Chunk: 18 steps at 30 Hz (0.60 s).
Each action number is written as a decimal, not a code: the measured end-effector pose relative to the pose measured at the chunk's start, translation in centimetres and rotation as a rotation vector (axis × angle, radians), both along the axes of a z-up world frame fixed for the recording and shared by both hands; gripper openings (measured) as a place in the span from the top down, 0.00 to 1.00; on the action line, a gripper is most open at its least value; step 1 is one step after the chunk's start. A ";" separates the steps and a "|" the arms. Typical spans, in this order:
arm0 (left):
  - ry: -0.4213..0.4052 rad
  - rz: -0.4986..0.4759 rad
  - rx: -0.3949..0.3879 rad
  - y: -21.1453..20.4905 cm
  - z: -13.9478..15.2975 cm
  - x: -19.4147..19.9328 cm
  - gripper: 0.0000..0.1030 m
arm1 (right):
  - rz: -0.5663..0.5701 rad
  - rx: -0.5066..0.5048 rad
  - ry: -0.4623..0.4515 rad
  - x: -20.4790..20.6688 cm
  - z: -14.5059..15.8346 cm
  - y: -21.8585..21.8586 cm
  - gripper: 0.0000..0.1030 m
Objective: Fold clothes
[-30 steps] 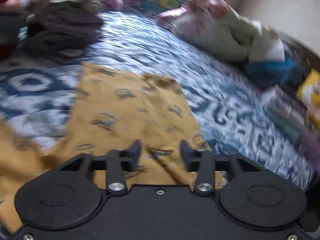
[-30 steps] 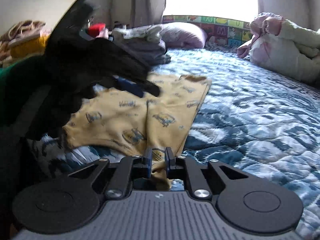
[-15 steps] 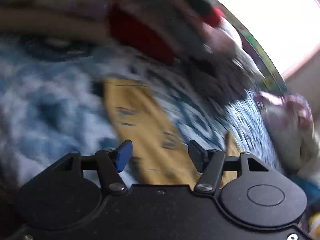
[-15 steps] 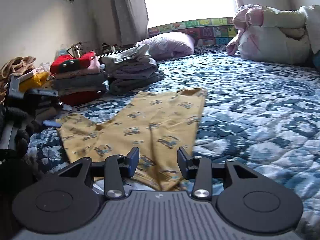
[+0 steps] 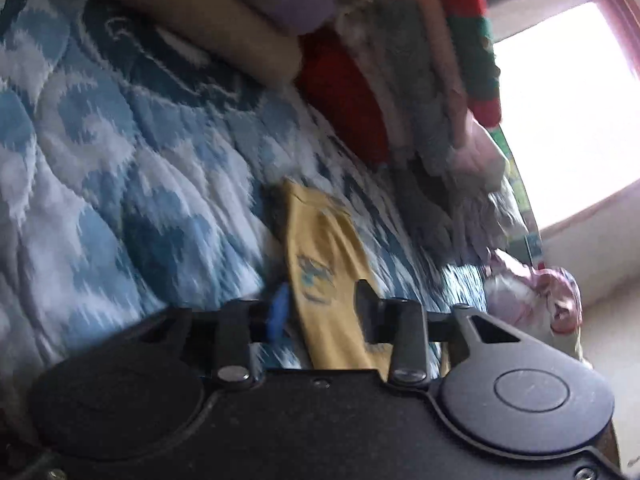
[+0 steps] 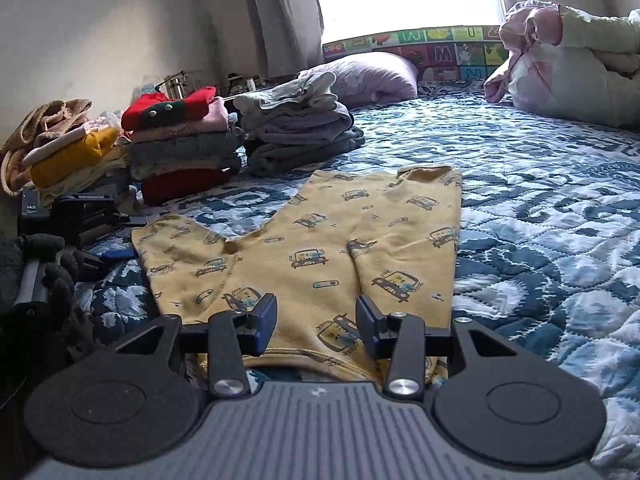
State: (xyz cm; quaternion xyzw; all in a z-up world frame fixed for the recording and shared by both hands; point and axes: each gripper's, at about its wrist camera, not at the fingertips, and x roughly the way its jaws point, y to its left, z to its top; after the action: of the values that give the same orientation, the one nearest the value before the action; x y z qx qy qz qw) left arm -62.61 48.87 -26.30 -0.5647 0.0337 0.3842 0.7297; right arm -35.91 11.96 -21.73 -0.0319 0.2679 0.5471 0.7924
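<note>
**Q:** Since the earlier frames, what has moved?

**A:** Both claws. Right gripper (image 6: pixel 316 320), a second ago pressed together on the hem of the yellow trousers (image 6: pixel 320 248), now stands spread with nothing between its pads — the hem lies loose beneath it. Left gripper (image 5: pixel 320 312) has swung off the garment's middle and rolled sideways; it is likewise spread, empty, and aimed along one trouser leg (image 5: pixel 324 276), seen edge-on with some motion blur.

**Q:** What does that imply for folding?

**A:** Judged from the layout, the spreading step is finished: the trousers lie flat on the quilt (image 6: pixel 540 208), legs parted in a V, waistband toward the window. The next move likely calls for a fresh grip on one leg, to lay it over the other.

**Q:** Where does the left gripper appear in the right view?

**A:** At the far left edge — a gloved hand (image 6: pixel 48 276) holding dark hardware just beside the left leg's cuff.

**Q:** Describe the surface and room.

**A:** A bed with a blue-and-white patterned quilt, soft and puckered. Two stacks of folded clothes (image 6: pixel 240 140) sit beyond the trousers; a lilac pillow (image 6: pixel 372 76) and bundled bedding (image 6: pixel 568 64) lie farther back, near an alphabet mat (image 6: pixel 436 46) beneath a bright window.
</note>
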 end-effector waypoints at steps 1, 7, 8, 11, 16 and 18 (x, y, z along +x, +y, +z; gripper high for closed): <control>-0.025 0.010 -0.007 0.3 -0.3 -0.2 0.69 | -0.003 -0.003 0.000 0.0 0.0 0.0 0.57; -0.034 -0.014 0.030 0.6 0.2 0.6 0.99 | -0.028 -0.007 0.009 0.6 -0.3 -0.7 0.57; -0.021 -0.042 0.062 0.0 0.9 1.2 0.99 | -0.032 -0.004 0.012 0.7 -0.3 -0.7 0.57; 0.039 -0.130 0.200 -2.2 3.8 3.5 1.00 | -0.033 0.013 0.034 1.1 -0.2 -1.0 0.57; 0.139 -0.301 0.421 -7.3 8.2 8.9 1.00 | -0.008 0.079 0.138 2.4 0.0 -1.5 0.61; 0.161 -0.365 0.484 -9.5 9.3 11.3 1.00 | -0.025 0.112 0.193 3.2 0.0 -1.9 0.61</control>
State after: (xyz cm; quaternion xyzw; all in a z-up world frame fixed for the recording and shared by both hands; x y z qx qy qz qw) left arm -51.30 39.39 -16.99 -0.3270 0.1000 0.2871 0.8948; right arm -32.68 10.02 -21.71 0.0686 0.3125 0.5517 0.7703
